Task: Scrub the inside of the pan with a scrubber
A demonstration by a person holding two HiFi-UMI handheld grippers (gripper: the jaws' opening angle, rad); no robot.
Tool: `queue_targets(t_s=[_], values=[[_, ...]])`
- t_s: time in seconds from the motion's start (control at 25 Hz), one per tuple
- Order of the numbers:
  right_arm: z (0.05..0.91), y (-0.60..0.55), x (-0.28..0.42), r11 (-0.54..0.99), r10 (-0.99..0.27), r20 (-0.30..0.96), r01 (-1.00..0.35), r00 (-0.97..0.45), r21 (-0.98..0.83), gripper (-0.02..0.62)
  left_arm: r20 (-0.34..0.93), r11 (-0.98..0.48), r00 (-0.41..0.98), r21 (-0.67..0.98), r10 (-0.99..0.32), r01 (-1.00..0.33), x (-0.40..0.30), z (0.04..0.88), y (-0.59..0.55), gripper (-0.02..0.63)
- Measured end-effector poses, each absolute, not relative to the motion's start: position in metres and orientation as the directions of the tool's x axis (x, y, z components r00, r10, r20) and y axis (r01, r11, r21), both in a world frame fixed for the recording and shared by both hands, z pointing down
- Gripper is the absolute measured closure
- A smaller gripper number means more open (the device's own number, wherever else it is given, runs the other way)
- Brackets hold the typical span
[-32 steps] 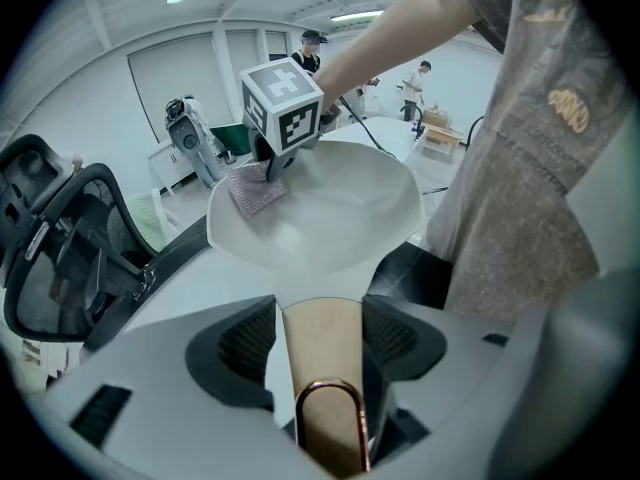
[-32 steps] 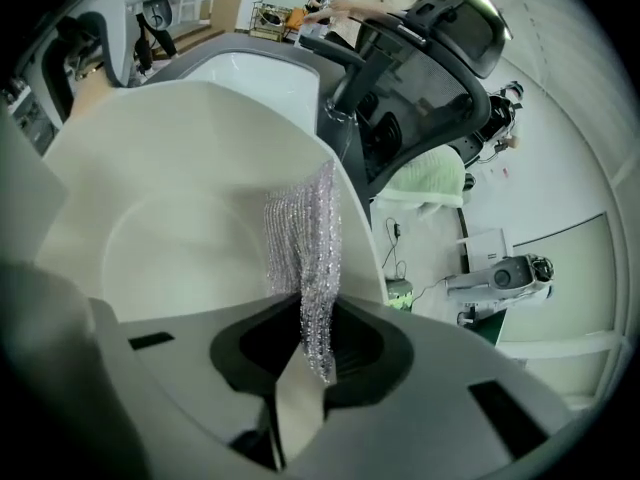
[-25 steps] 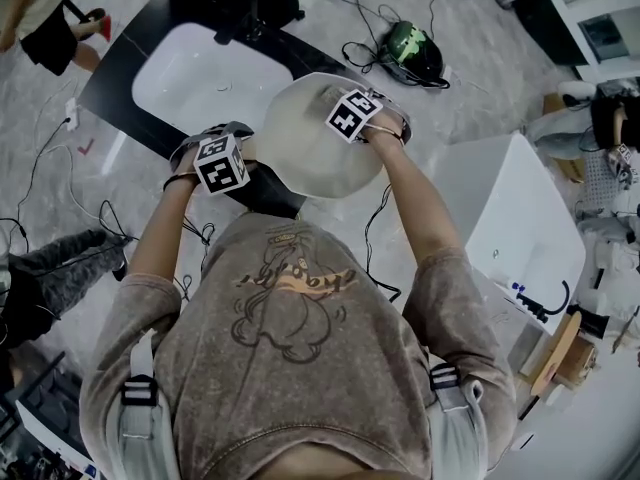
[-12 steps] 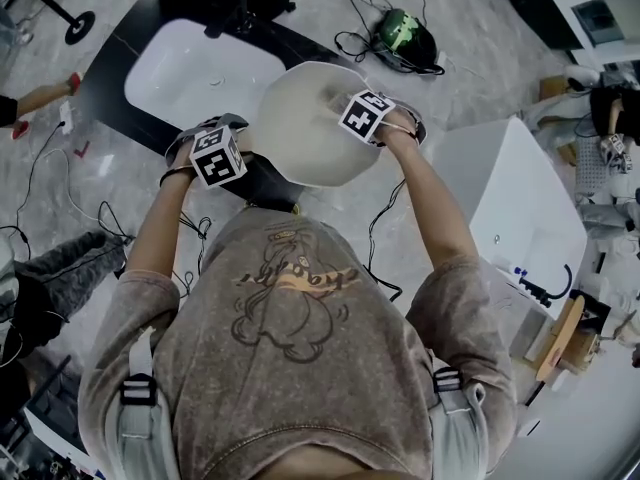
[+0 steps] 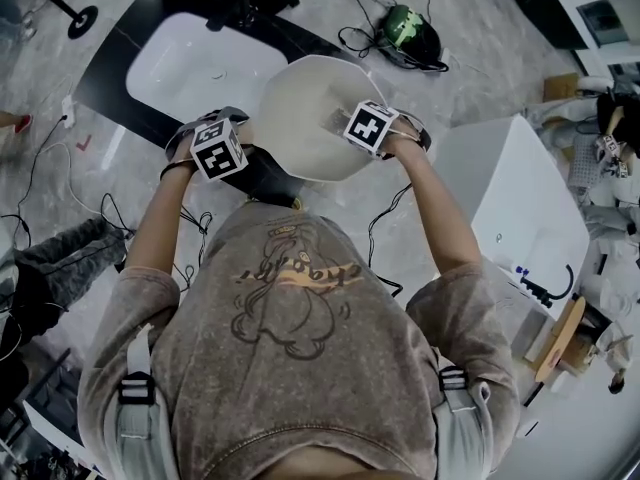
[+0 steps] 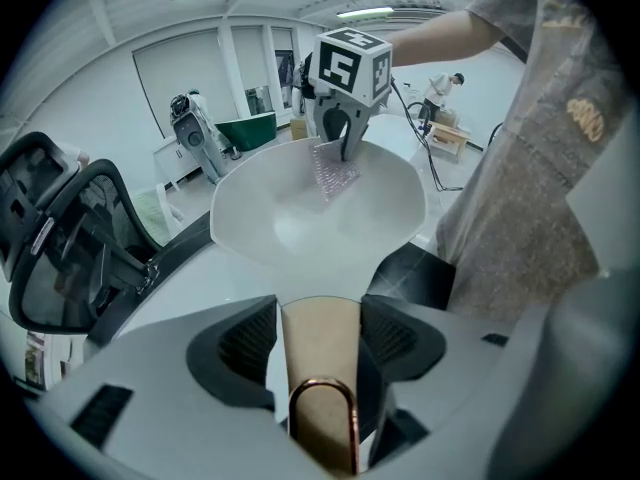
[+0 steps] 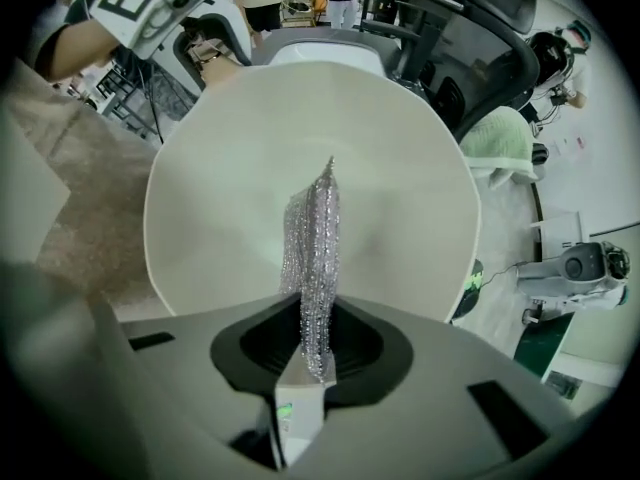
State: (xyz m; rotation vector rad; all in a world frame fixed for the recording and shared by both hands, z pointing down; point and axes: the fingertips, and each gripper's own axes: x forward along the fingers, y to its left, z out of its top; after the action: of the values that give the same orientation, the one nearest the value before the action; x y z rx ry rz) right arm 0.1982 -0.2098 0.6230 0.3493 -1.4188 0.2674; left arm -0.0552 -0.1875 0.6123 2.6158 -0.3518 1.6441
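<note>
A white pan (image 5: 300,118) is held up over the edge of a black counter. Its tan handle (image 6: 318,353), with a copper hanging loop at the end, sits between the jaws of my left gripper (image 6: 318,343), which are shut on it. In the head view the left gripper (image 5: 243,150) is at the pan's left side. My right gripper (image 7: 312,343) is shut on a silver mesh scrubber (image 7: 312,233), which stands upright against the pan's inside (image 7: 230,168). From the left gripper view, the scrubber (image 6: 333,173) touches the far inner wall under the right gripper (image 6: 345,150).
A white sink (image 5: 195,63) is set in the black counter (image 5: 265,183) behind the pan. A white cabinet (image 5: 520,208) stands to the right. Cables and a dark helmet (image 5: 410,30) lie on the floor. A black office chair (image 6: 60,238) stands beside the counter.
The right gripper with the scrubber has slid a little across the pan's inside, toward the person. The left gripper's hold on the handle is unchanged.
</note>
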Motion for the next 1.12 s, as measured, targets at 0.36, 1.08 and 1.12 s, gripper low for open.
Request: queue_targets(t_s=[0.36, 1.08, 1.12], values=[[0.627, -0.169, 0.141, 0.937, 0.072, 0.995, -0.336, -0.075, -0.093, 0.515, 0.899, -0.970, 0.396, -0.107, -0.188, -0.218, -0.056, 0.612, -0.189, 0.331], [0.620, -0.139, 0.048, 0.918, 0.192, 0.933, -0.279, -0.304, -0.280, 0.515, 0.902, -0.963, 0.381, -0.113, -0.202, -0.244, -0.056, 0.612, -0.187, 0.337], [0.619, -0.140, 0.044, 0.914, 0.195, 0.928, -0.283, -0.319, -0.289, 0.515, 0.902, -0.963, 0.381, -0.113, -0.202, -0.243, -0.055, 0.612, -0.187, 0.337]])
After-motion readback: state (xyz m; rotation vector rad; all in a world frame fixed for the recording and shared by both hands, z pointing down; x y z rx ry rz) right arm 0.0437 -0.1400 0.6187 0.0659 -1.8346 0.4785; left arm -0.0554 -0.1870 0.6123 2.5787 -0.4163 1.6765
